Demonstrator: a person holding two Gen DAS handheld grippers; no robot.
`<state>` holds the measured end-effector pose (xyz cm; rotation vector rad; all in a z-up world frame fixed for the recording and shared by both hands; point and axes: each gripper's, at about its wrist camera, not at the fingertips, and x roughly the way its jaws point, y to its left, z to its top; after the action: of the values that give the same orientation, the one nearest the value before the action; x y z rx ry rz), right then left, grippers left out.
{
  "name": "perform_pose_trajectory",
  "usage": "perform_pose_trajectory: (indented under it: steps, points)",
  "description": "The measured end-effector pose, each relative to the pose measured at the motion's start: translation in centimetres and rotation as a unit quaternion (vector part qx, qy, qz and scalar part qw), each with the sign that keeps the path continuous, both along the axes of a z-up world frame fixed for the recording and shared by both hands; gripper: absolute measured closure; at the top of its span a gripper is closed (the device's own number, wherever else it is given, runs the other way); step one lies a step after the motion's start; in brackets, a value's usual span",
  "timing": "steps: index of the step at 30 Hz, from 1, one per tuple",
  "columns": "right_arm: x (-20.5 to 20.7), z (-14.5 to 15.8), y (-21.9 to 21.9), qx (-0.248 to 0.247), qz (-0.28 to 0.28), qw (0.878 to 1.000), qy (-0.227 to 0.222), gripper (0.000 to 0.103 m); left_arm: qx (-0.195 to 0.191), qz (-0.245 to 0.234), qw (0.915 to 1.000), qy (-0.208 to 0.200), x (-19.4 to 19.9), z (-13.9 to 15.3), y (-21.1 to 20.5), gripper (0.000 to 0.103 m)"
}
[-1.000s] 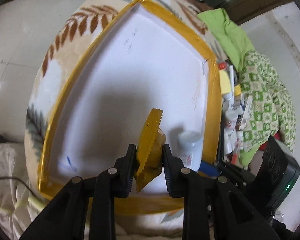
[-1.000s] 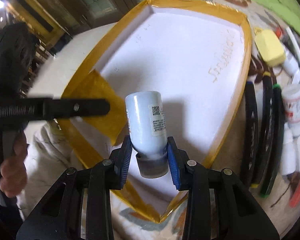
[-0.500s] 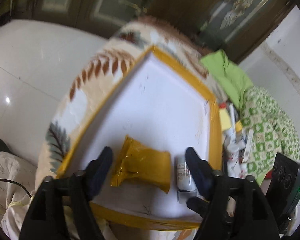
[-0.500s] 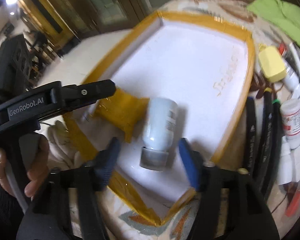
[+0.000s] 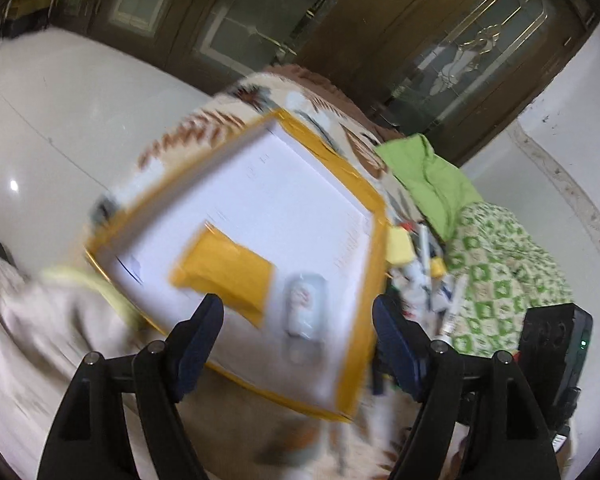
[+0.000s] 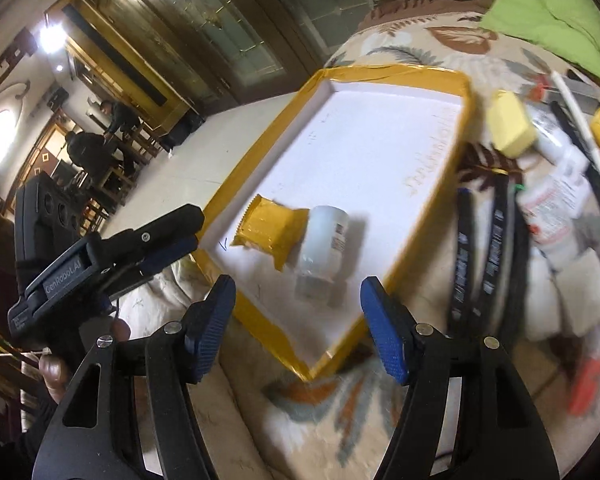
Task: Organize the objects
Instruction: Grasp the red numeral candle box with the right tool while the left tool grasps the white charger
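Tray [image 6: 396, 68] holds yellow packet [image 6: 272, 226] touching white bottle [image 6: 326, 240] near front rim; left gripper [image 5: 296, 344] and right gripper [image 6: 298, 322] both wide, empty, far half bare.

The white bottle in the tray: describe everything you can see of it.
The white bottle looks like smooth plastic, with a printed label on its side and a greyish cap. It lies on its side on the white floor of the yellow-rimmed tray, cap toward the camera, against the yellow packet. Nothing grips it.

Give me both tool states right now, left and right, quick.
Left tool: open, empty; the yellow packet lies in the tray.
Right tool: open, empty; the white bottle lies in the tray beside the packet.
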<state>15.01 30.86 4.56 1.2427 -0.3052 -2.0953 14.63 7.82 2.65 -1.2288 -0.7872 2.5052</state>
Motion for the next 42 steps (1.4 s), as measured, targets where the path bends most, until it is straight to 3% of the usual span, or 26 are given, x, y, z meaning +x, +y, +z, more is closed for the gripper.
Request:
perform_pose_trajectory:
  steps: [4, 6, 11, 16, 22, 26, 29, 32, 34, 35, 37, 39, 42]
  points:
    - [0.7, 0.3, 3.3, -0.020, -0.018, 1.000, -0.007, 0.037, 0.015, -0.009, 0.9997, -0.017, 1.4, -0.6, 2.9, 0.026]
    - [0.6, 0.1, 4.7, -0.032, -0.023, 0.999, -0.013, 0.037, -0.003, -0.031, 0.9992, -0.026, 1.8, -0.5, 4.5, 0.026]
    - [0.6, -0.3, 7.5, -0.043, -0.041, 0.998, -0.027, 0.037, -0.095, -0.090, 0.9913, -0.017, 2.9, 0.7, 9.1, 0.026]
    - [0.6, -0.5, 9.8, -0.040, -0.060, 0.997, -0.029, 0.037, -0.126, -0.138, 0.9815, -0.041, 3.2, 0.1, 12.2, 0.026]
    - [0.4, -0.6, 12.9, -0.007, -0.081, 0.996, -0.032, 0.037, -0.141, -0.152, 0.9772, -0.045, 3.6, 0.1, 13.6, 0.026]
    - [1.3, -1.1, 15.0, -0.014, -0.111, 0.993, -0.040, 0.037, -0.128, -0.133, 0.9819, -0.043, 3.3, 0.1, 12.9, 0.026]
    - [2.2, -0.7, 15.4, 0.037, -0.132, 0.990, -0.031, 0.037, -0.127, -0.149, 0.9805, -0.021, 3.3, 0.8, 13.5, 0.026]
    - [2.9, 0.0, 15.3, 0.118, -0.144, 0.982, 0.003, 0.037, -0.115, -0.179, 0.9768, -0.023, 3.0, 0.7, 14.6, 0.026]
    - [3.1, 0.1, 15.9, 0.131, -0.161, 0.978, 0.009, 0.037, -0.109, -0.183, 0.9771, -0.002, 2.8, 1.6, 14.9, 0.026]
    - [2.8, 0.1, 16.0, 0.132, -0.172, 0.976, 0.000, 0.037, -0.095, -0.185, 0.9781, 0.007, 2.6, 2.0, 14.8, 0.026]
    - [2.4, 0.1, 15.9, 0.117, -0.175, 0.977, -0.011, 0.037, -0.036, -0.203, 0.9782, 0.021, 1.6, 3.0, 14.4, 0.026]
    - [1.9, 0.2, 15.2, 0.134, -0.176, 0.975, -0.010, 0.037, 0.021, -0.213, 0.9766, 0.021, 0.6, 3.6, 14.1, 0.026]
    - [0.8, 0.6, 14.1, 0.137, -0.166, 0.977, -0.005, 0.037, 0.009, -0.198, 0.9796, 0.034, -0.2, 4.7, 15.0, 0.026]
